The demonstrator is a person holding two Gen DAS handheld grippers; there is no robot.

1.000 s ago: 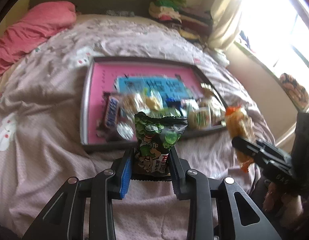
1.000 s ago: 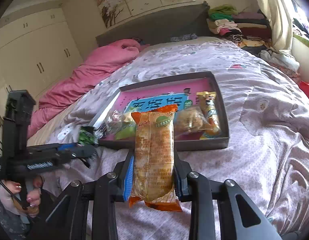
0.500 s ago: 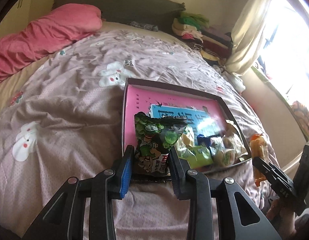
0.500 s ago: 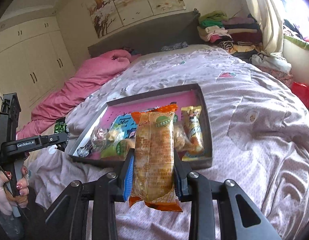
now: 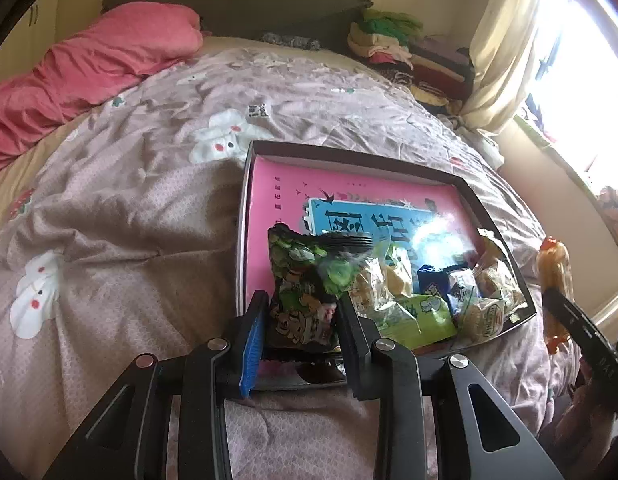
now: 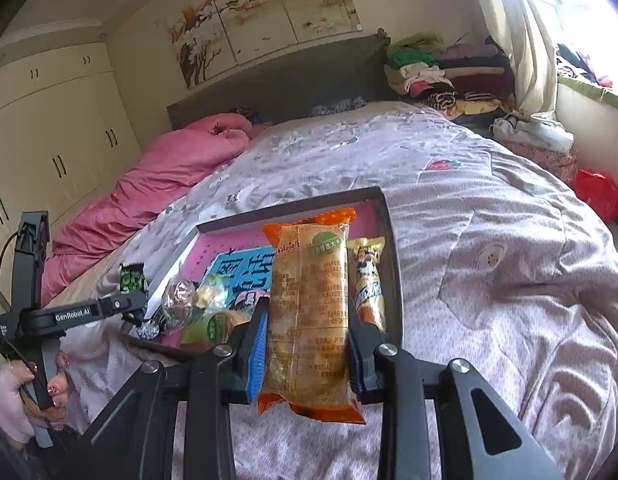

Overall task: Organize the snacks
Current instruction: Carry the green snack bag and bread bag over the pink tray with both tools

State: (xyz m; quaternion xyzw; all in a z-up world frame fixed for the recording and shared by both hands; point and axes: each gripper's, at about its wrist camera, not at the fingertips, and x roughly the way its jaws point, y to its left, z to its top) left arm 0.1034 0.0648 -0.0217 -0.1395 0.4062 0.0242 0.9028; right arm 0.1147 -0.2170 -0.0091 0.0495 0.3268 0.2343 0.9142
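The left gripper (image 5: 299, 312) was pinching a dark packet of green peas (image 5: 305, 280), held upright between its two fingers, with the crimped top edge of the packet standing above the near left part of the tray (image 5: 349, 158). The right gripper (image 6: 307, 334) was clamped on a long orange bread packet (image 6: 309, 304), also upright, its lower end hanging below the fingers and its top edge level with the far rim of the tray as seen from the right wrist. The tray, a shallow dark-walled box with a pink and blue printed sheet (image 5: 349, 200) on its floor, lay on the bed (image 5: 129, 220), which was covered by a mauve quilt with rabbit figures. Inside the tray, a heap of small wrapped snacks (image 5: 437, 292) was gathered at the near right corner in the left wrist view; a yellow packet (image 6: 369, 280) lay lengthwise along the right wall in the right wrist view, just beside the orange packet. The far left part of the tray floor was bare. A pink duvet (image 6: 157, 184) was bunched along the left side of the bed near the headboard, and folded clothes (image 6: 429, 72) were stacked at the far right corner. A hand (image 6: 13, 396) gripped the handle of the left gripper.
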